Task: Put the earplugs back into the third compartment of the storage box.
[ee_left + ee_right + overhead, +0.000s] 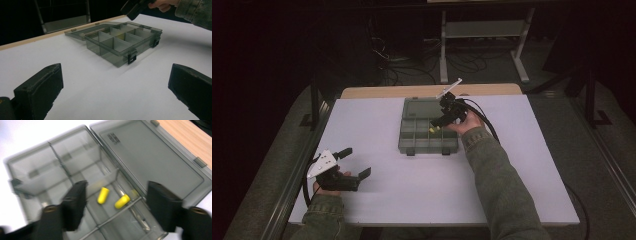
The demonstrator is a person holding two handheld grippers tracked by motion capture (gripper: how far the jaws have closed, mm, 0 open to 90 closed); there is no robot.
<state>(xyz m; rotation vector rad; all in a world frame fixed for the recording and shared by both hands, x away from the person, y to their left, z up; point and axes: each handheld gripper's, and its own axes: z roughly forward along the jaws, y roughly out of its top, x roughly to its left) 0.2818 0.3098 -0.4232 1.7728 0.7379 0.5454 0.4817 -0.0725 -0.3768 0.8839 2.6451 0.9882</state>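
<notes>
My right hand-held gripper (116,205) hangs open and empty above two soft, light yellow earplugs (103,195) in the organizer box (30,165); pinch one gently mid-body.

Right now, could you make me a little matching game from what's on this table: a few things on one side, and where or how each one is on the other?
Things:
1. left hand-held gripper
2. right hand-held gripper
3. yellow earplugs
4. box lid

Places or states:
A. lying in one compartment of the box
B. open, over the bare white table, away from the box
C. folded back flat towards the table's wooden edge
D. open, above the compartment box

Pairs: 1-B, 2-D, 3-A, 4-C
</notes>
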